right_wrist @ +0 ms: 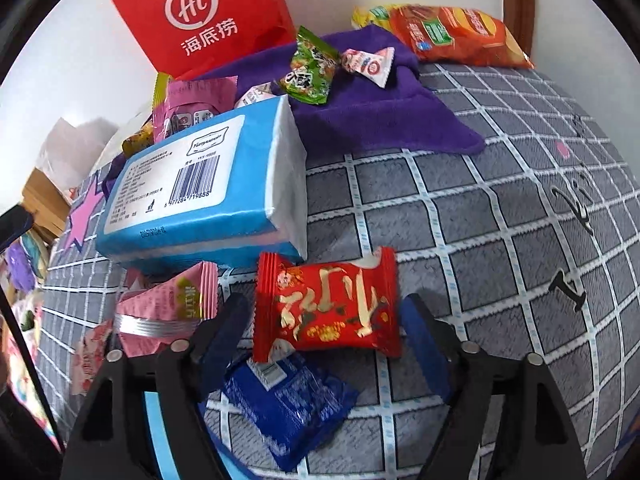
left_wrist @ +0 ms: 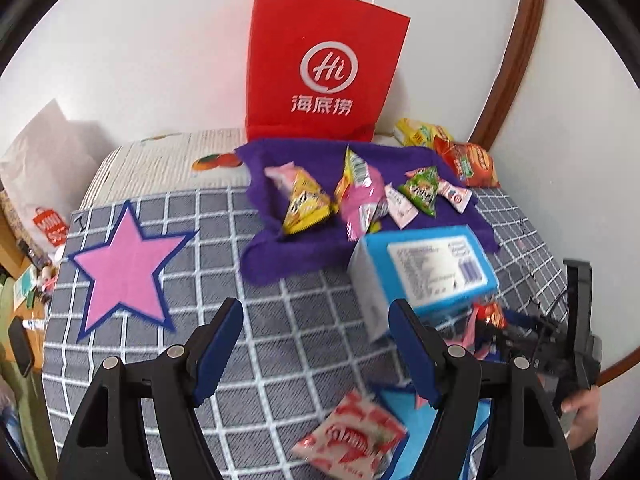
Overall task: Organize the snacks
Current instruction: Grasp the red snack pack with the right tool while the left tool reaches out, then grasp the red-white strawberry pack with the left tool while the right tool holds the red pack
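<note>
Several small snack packets lie on a purple cloth point(left_wrist: 304, 248) point(right_wrist: 360, 120) on a grey checked bedspread. A blue tissue pack point(left_wrist: 428, 268) point(right_wrist: 200, 184) sits at the cloth's near edge. My left gripper point(left_wrist: 316, 344) is open and empty above the bedspread; a red-and-white packet point(left_wrist: 352, 440) lies below it. My right gripper point(right_wrist: 326, 320) is open, its fingers on either side of a red snack packet point(right_wrist: 328, 308) without clearly touching it. A dark blue packet point(right_wrist: 284, 404) lies under the red one. Pink packets point(right_wrist: 168, 304) lie left of it.
A red paper bag point(left_wrist: 324, 68) point(right_wrist: 204, 16) stands against the wall behind the cloth. An orange chip bag point(left_wrist: 468, 164) point(right_wrist: 460, 36) and a yellow bag lie at the far right corner. A pink star patch point(left_wrist: 128, 268) marks the bedspread's left. The right gripper shows in the left view point(left_wrist: 540, 344).
</note>
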`<action>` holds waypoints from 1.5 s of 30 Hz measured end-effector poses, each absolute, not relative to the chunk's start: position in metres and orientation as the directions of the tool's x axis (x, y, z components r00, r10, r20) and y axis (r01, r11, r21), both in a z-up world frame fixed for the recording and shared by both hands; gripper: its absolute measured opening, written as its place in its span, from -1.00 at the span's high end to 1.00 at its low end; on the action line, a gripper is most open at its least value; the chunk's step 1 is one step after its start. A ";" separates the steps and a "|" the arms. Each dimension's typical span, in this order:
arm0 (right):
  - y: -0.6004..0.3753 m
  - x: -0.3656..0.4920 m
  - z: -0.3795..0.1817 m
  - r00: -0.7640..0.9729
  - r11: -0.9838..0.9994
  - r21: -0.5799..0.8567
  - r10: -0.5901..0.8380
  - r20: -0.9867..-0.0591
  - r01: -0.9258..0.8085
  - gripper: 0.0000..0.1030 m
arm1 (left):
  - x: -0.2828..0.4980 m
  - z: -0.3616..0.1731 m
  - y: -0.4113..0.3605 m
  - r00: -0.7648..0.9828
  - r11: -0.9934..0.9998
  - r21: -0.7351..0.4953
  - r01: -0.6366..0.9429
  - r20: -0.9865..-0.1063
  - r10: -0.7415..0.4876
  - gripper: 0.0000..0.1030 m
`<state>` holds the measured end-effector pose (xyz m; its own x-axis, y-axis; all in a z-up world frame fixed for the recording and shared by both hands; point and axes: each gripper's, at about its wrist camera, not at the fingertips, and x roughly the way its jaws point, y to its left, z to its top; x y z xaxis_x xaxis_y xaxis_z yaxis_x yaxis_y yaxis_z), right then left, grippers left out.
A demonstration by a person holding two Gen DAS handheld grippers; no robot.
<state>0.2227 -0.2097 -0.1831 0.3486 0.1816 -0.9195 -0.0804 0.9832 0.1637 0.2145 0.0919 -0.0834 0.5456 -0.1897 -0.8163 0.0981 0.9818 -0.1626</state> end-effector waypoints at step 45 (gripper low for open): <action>-0.241 0.196 -0.186 0.498 0.997 0.022 0.055 -0.866 -0.073 -0.21 | 0.134 -0.167 0.041 0.349 0.920 -0.205 0.333 -0.880 -0.322 -0.58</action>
